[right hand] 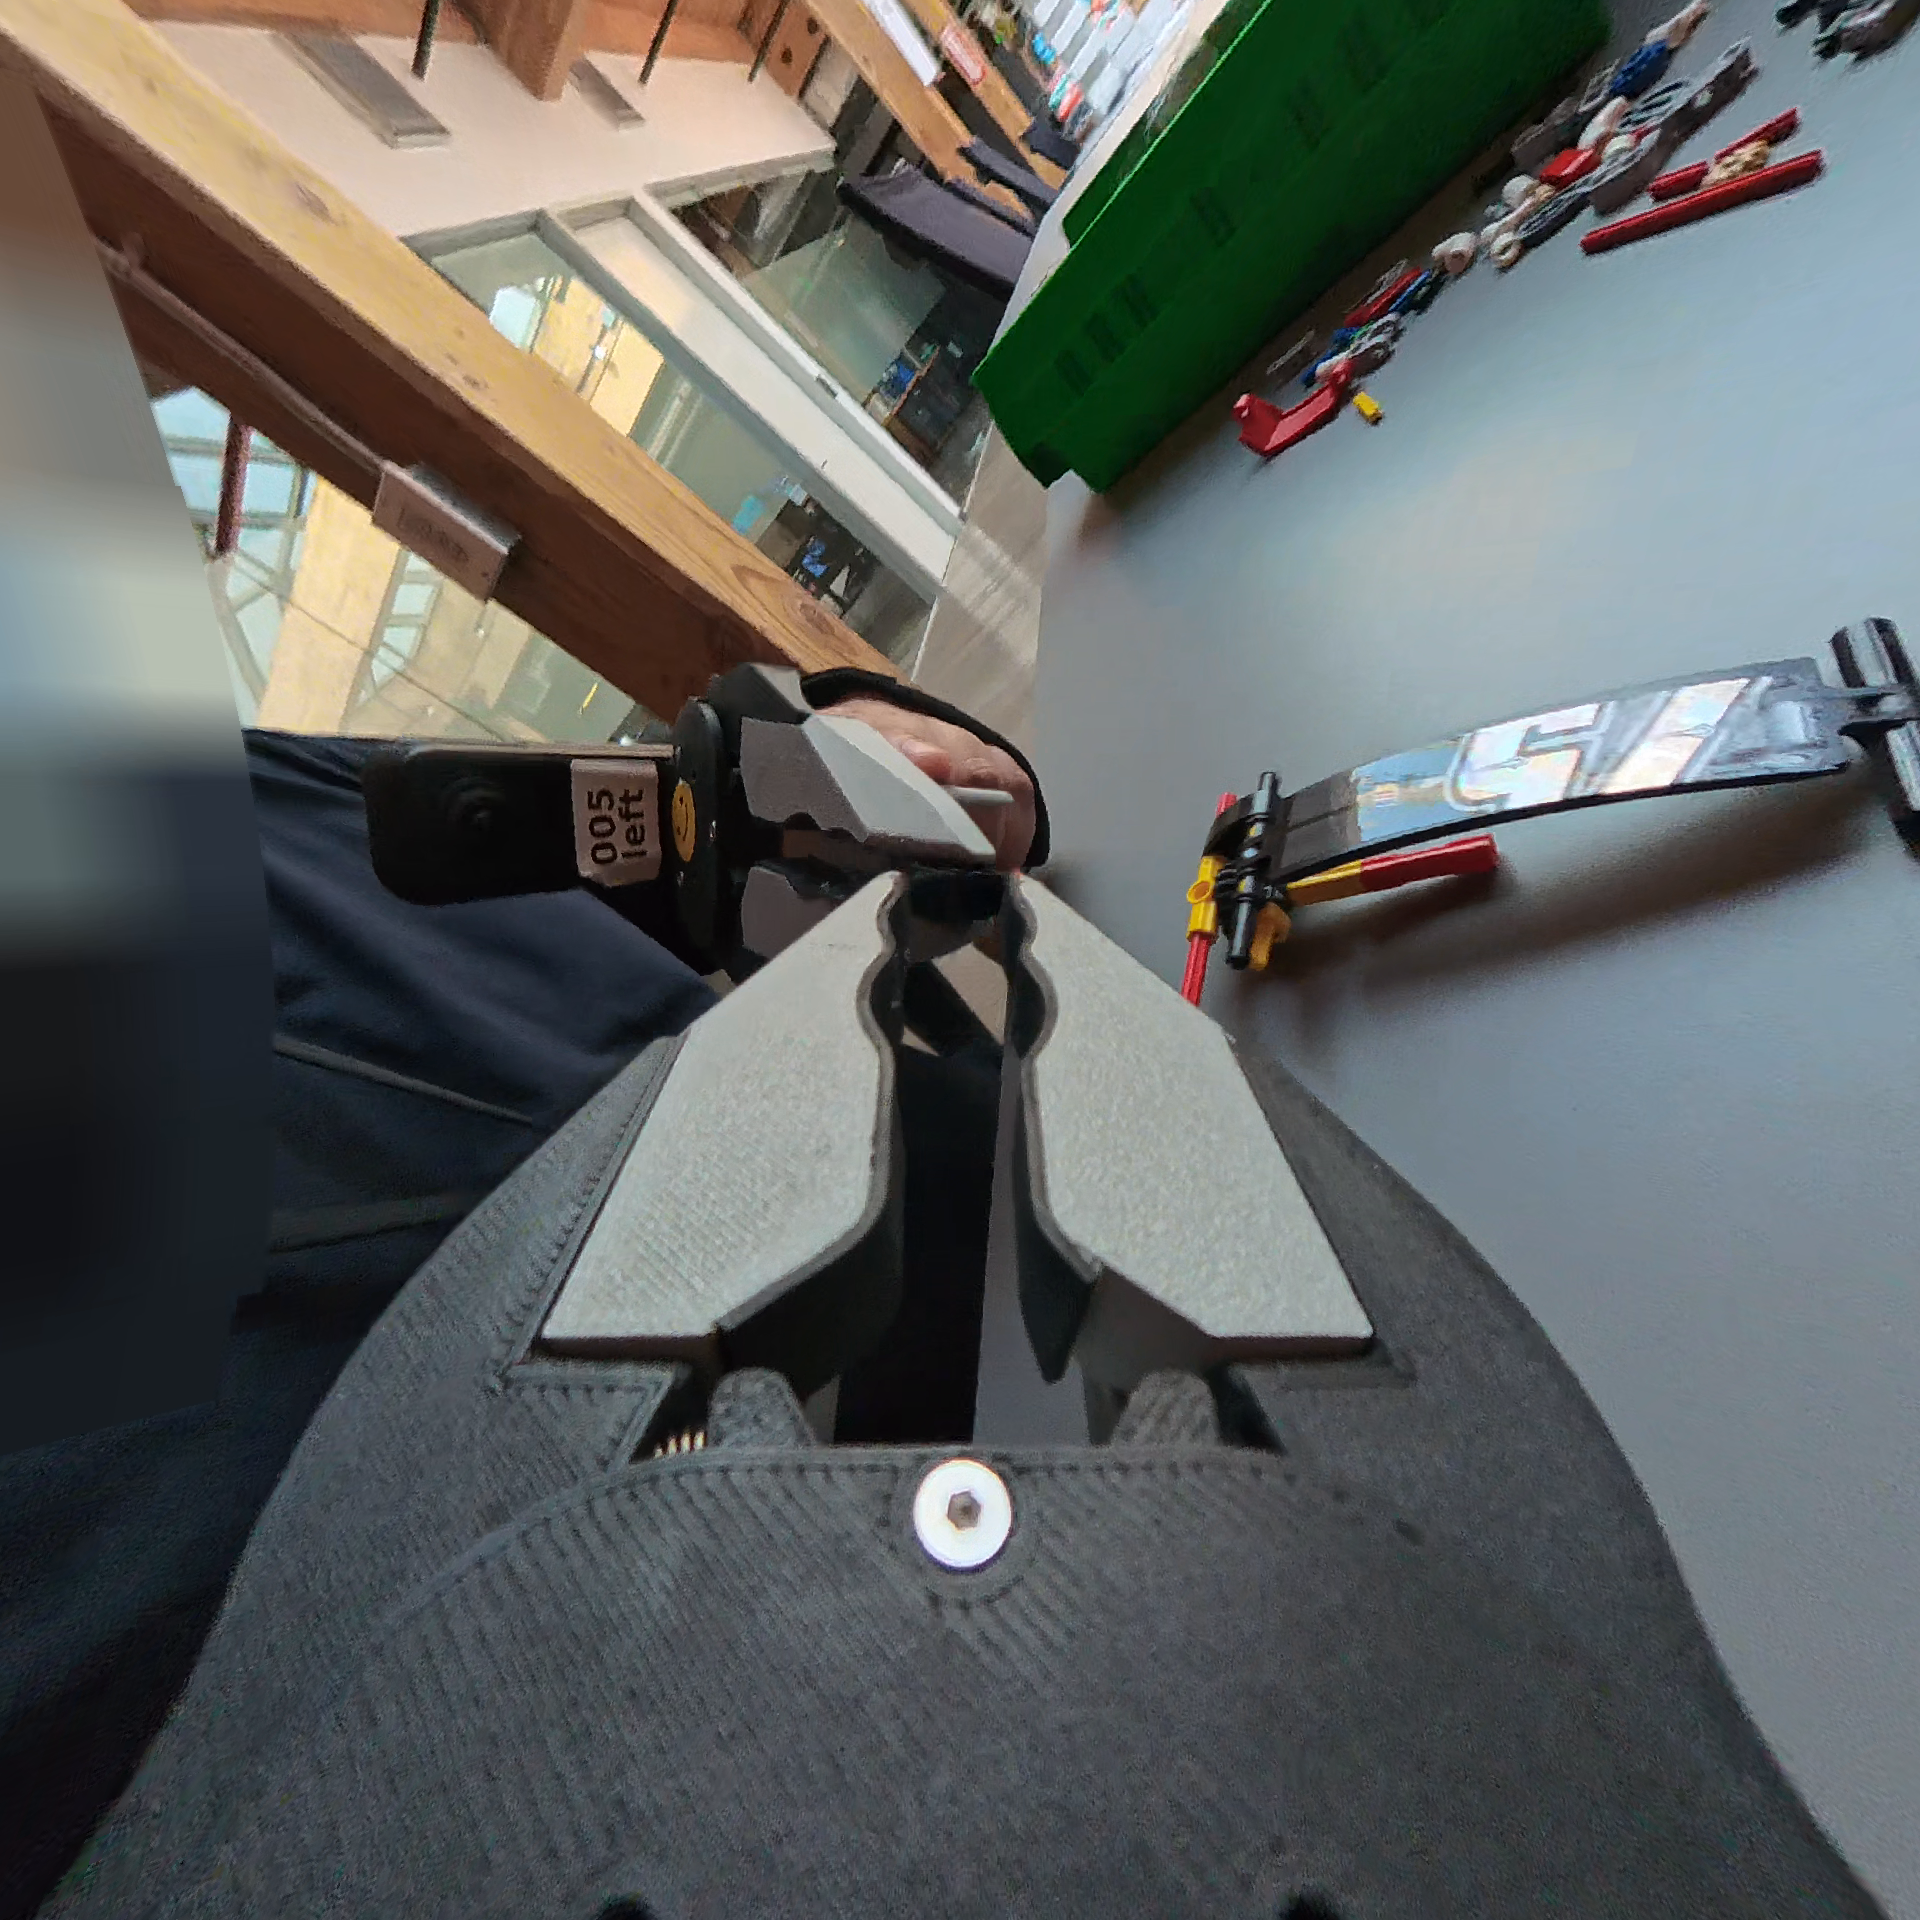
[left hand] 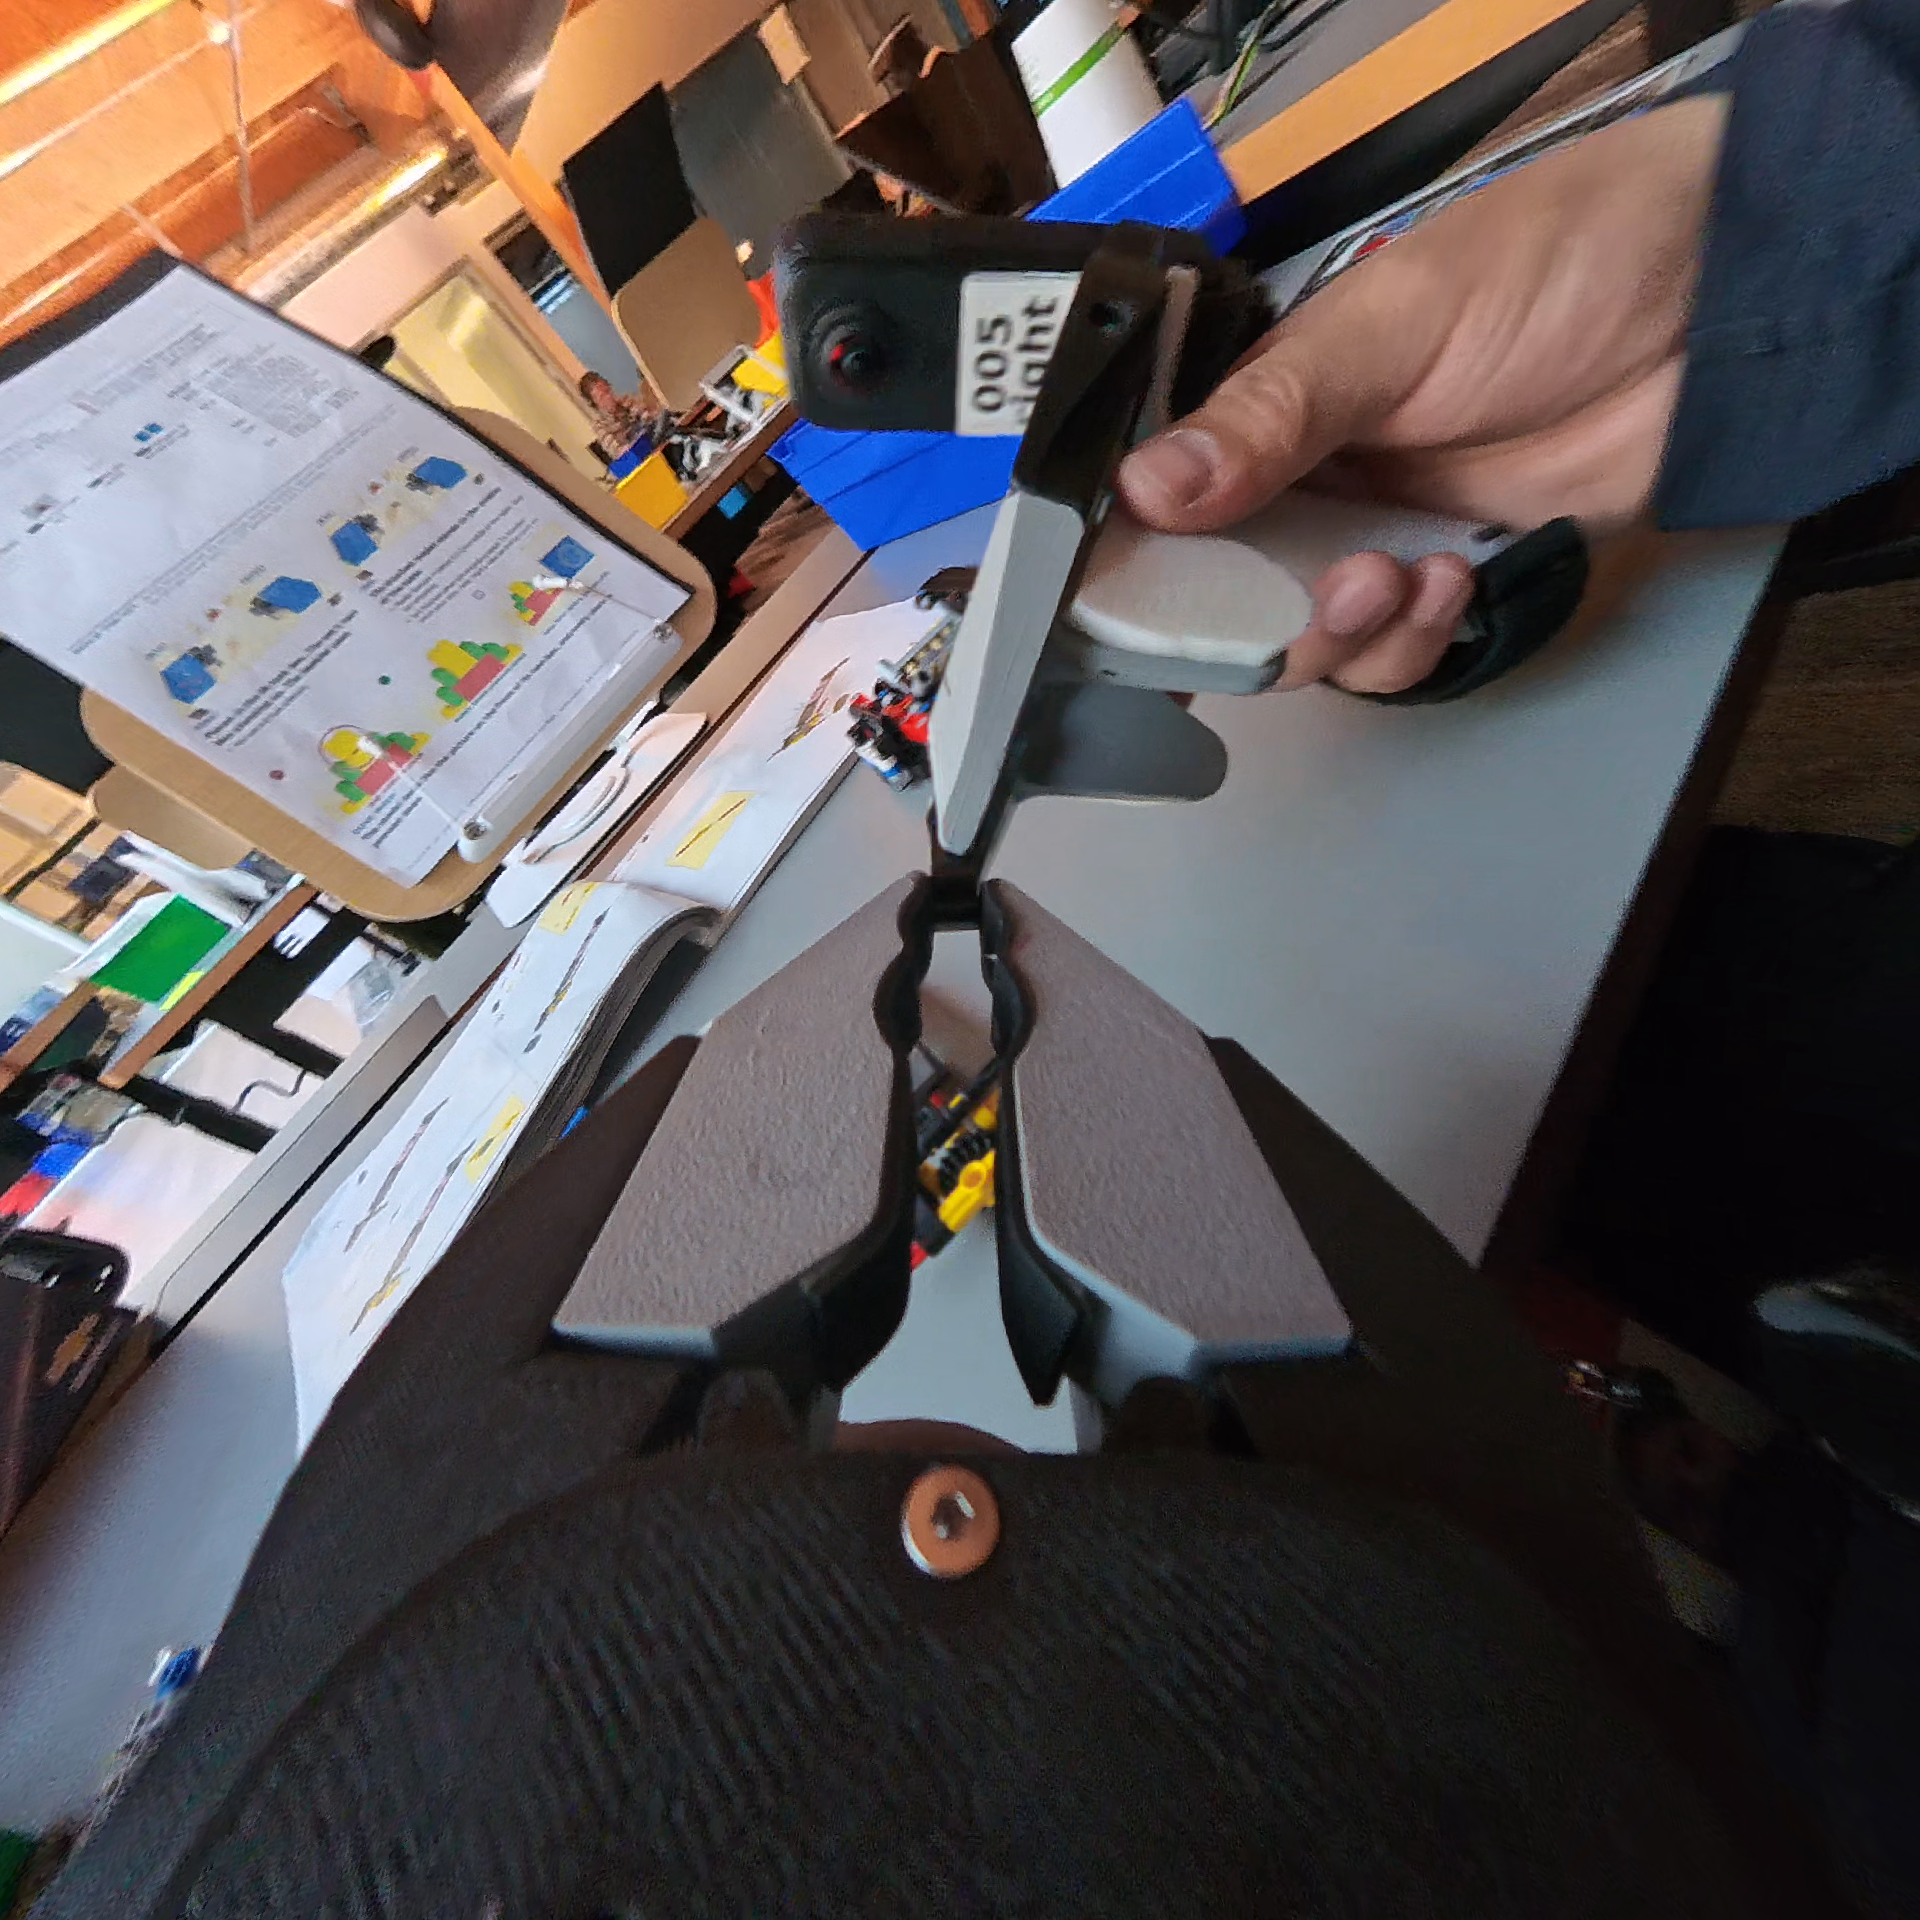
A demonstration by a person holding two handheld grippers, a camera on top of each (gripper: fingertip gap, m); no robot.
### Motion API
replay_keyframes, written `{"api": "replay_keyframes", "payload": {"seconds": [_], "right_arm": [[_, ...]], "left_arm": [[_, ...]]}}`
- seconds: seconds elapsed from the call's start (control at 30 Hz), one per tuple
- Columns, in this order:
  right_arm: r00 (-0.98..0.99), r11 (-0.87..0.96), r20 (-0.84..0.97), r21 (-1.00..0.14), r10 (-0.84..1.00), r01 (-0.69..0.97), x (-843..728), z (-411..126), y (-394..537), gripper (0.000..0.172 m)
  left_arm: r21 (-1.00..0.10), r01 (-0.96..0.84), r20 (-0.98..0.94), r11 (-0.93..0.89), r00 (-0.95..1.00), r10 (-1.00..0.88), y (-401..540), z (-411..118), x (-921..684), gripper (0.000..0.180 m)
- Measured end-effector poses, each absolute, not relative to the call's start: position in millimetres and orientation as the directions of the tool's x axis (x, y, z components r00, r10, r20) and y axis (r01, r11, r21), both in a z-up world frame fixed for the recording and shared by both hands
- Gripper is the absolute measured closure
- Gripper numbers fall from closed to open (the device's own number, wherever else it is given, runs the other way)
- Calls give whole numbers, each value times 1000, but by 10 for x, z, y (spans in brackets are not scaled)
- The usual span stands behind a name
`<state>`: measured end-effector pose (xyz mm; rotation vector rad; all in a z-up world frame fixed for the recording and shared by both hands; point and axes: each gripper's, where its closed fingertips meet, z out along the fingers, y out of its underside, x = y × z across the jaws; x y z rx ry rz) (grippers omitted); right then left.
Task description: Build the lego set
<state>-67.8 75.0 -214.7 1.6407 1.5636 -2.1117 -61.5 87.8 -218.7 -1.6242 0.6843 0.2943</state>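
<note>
Left wrist view: both grippers' (left hand: 951, 902) tips clamped on one small black piece (left hand: 951, 914), its shape mostly hidden.

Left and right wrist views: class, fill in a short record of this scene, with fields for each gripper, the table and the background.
Left gripper: fingertips closed on a small black piece
Right gripper: tips on the same small black piece, meeting the left gripper tip to tip
Table: grey; holds an open booklet, a curved black panel joined to red and yellow rods, and scattered toy parts
Background: green bin; instruction sheet on a wooden board
</note>
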Motion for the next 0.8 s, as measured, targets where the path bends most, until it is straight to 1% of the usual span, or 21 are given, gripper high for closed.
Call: {"api": "replay_keyframes", "payload": {"seconds": [0.07,0.17,0.23,0.37,0.47,0.5,0.57,0.7,0.8], "right_arm": [[-366,-550,-765,-639,530,538,-748,-2172,820,158],[-296,-568,-725,-678,622,467,-786,-2195,921,161],[-281,-552,-705,-694,651,462,-781,-2209,924,161],[-364,-573,-709,-704,604,420,-775,-2052,862,156],[-373,-576,-717,-696,588,429,-767,-2066,855,167],[-381,-584,-727,-686,571,433,-757,-2061,853,167],[-391,-606,-753,-659,530,447,-745,-2054,852,166],[-405,-611,-765,-644,501,461,-740,-2052,820,161],[-409,-622,-776,-630,480,465,-741,-2043,823,161]], "left_arm": [[-816,-572,-543,-81,807,-231,926,-2215,-712,175],[-836,-535,-503,-123,836,-218,960,-2248,-806,175],[-849,-518,-488,-106,845,-220,950,-2215,-804,175],[-859,-503,-472,-89,849,-237,927,-2191,-754,175],[-886,-457,-424,-78,866,-265,898,-2160,-717,174],[-894,-442,-409,-77,873,-267,896,-2150,-715,175],[-901,-428,-396,-74,879,-266,899,-2135,-719,175],[-917,-395,-365,-61,890,-274,900,-2100,-723,175],[-921,-385,-356,-58,893,-277,902,-2095,-724,175]]}}
